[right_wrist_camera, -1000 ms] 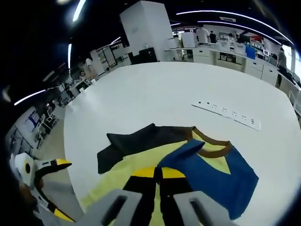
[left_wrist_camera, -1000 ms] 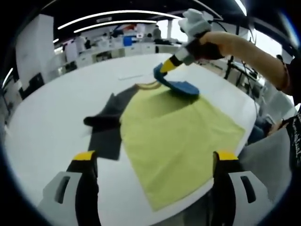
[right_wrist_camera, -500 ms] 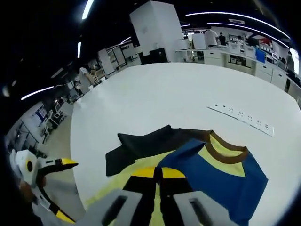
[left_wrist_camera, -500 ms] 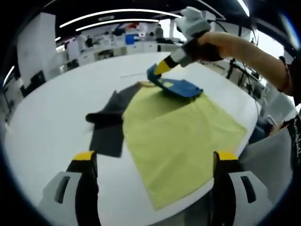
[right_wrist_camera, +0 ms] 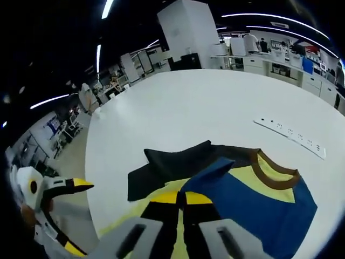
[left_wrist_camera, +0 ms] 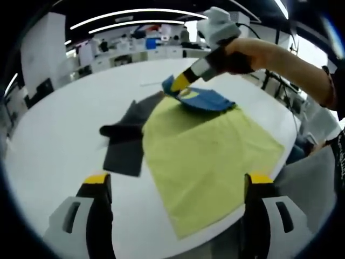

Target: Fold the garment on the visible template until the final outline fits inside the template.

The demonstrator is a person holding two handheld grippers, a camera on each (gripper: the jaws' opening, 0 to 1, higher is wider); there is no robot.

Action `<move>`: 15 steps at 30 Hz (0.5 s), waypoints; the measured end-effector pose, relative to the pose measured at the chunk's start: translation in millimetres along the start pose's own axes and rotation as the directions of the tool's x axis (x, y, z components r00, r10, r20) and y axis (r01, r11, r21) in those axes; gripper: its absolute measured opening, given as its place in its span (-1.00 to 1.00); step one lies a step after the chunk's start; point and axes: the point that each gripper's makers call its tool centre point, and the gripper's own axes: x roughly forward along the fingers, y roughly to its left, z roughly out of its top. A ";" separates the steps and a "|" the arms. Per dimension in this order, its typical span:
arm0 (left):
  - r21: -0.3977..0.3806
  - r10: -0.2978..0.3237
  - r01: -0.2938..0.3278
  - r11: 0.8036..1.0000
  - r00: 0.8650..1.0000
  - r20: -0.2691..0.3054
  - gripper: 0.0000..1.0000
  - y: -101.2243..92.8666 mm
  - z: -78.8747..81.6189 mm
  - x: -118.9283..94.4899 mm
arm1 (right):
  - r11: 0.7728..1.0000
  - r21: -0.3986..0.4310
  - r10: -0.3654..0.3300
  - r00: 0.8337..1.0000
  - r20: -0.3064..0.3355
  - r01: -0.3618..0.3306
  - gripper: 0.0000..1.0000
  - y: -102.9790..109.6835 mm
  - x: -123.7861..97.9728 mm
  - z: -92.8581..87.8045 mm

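A yellow shirt (left_wrist_camera: 210, 156) with a brown collar (right_wrist_camera: 275, 175) lies spread on the white table (left_wrist_camera: 59, 135). Its blue sleeve (left_wrist_camera: 207, 100) is folded over onto the body near the collar. My right gripper (left_wrist_camera: 175, 83) comes in from the upper right, held by a person's hand, and is shut on the sleeve's edge. In the right gripper view its jaws (right_wrist_camera: 180, 198) meet on the blue sleeve (right_wrist_camera: 259, 199). The dark sleeve (left_wrist_camera: 126, 143) lies out to the left. My left gripper (left_wrist_camera: 178, 181) hovers open near the hem with nothing in it, and appears as the left gripper (right_wrist_camera: 75, 216) at the left edge.
A white strip with dark dots (right_wrist_camera: 291, 137) lies on the table beyond the collar. The table's near edge (left_wrist_camera: 259, 189) runs just under the shirt's hem. A person's arm (left_wrist_camera: 280, 54) reaches over the right side. Desks and cabinets stand far behind.
My right gripper has carried the blue sleeve's edge a little further left, toward the collar. The left gripper has stayed put and open.
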 end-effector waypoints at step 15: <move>-0.016 0.012 -0.011 1.000 1.000 0.007 0.98 4.4 -4.8 -2.0 | 1.000 0.000 0.011 0.999 -0.046 -0.011 -1.00 -0.1 30.2 -26.3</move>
